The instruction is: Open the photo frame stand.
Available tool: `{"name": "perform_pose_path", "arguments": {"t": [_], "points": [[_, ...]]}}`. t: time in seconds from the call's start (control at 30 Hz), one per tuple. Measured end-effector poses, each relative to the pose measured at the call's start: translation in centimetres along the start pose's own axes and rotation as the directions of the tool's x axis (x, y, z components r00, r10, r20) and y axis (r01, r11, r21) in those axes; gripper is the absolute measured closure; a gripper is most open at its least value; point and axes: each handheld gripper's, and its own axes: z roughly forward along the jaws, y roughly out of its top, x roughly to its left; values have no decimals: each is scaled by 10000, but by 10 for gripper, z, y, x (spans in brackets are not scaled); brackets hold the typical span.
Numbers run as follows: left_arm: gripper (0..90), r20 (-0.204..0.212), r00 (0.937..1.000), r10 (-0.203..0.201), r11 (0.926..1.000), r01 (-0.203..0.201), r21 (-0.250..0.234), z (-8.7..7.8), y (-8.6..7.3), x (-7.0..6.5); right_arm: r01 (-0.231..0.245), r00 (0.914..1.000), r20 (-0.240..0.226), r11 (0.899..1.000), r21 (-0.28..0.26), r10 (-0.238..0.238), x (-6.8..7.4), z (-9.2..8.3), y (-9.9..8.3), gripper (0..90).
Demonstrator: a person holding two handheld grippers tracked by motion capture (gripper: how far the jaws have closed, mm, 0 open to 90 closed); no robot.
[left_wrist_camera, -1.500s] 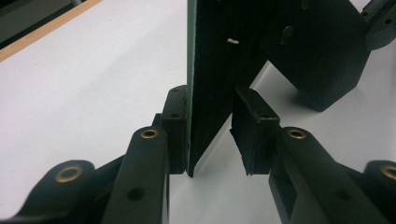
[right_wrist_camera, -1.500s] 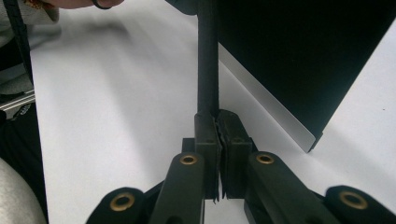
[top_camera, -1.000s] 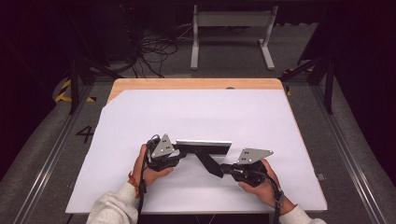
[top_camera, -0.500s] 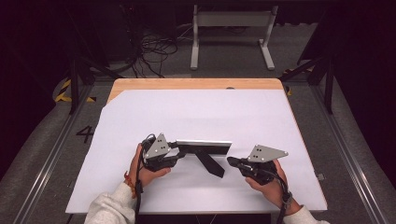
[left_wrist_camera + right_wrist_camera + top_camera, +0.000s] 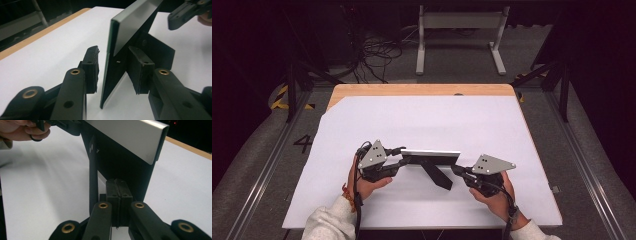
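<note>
Black-backed flat panel (image 5: 430,156) stands on edge on the white sheet (image 5: 427,120) covering the wooden table (image 5: 422,90), near the person's edge, between both grippers. It's propped by a black kickstand leg (image 5: 438,175).

High view: the panel's top edge reads as a thin silver strip, long axis running left-right across the table, and the leg angles out toward the person and to the right. Left gripper (image 5: 398,161) sits at the panel's left end, right gripper (image 5: 458,171) just off the leg's right side. Jaw gaps can't be read from up there.

Left gripper view fills that in: the panel (image 5: 125,47) is seen end-on, upright with a slight lean, its greenish glass-like edge between the two pads. Jaws stand apart around it. The left pad (image 5: 91,67) is clear of the face, the right pad (image 5: 138,67) sits close against the back by the leg; I can't tell if it touches. No clamp.

Right gripper view: the back side of the panel (image 5: 130,162) is matte black with a silver rounded frame edge on top, and the leg (image 5: 93,170) shows edge-on as a narrow vertical strip. Right gripper (image 5: 117,187) jaws are pressed together, nothing between them, tips right up by the black back.
</note>
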Motion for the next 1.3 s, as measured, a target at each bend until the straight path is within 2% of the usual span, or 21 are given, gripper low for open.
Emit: {"name": "perform_pose_path", "arguments": {"t": [0.27,0.6,0.7,0.87,1.3], "points": [[635,218,9998,-16,10000,16,13,3,2,-2,-72,9995,320,10000,2,72,-3,1,-1,900],[691,109,9999,20,10000,-21,94,1,3,-1,-265,9970,717,9996,-135,274,-8,1,-1,900],[705,190,9998,-16,9999,14,103,0,3,-3,-409,9957,829,9989,-207,425,-12,3,-1,900],[734,293,9994,199,9996,-205,213,-2,4,-6,-450,9940,991,9988,-177,465,-14,6,1,900],[798,472,9980,427,9985,-442,310,-3,6,-16,-573,9906,1229,9980,-254,600,-20,19,5,900]]}}
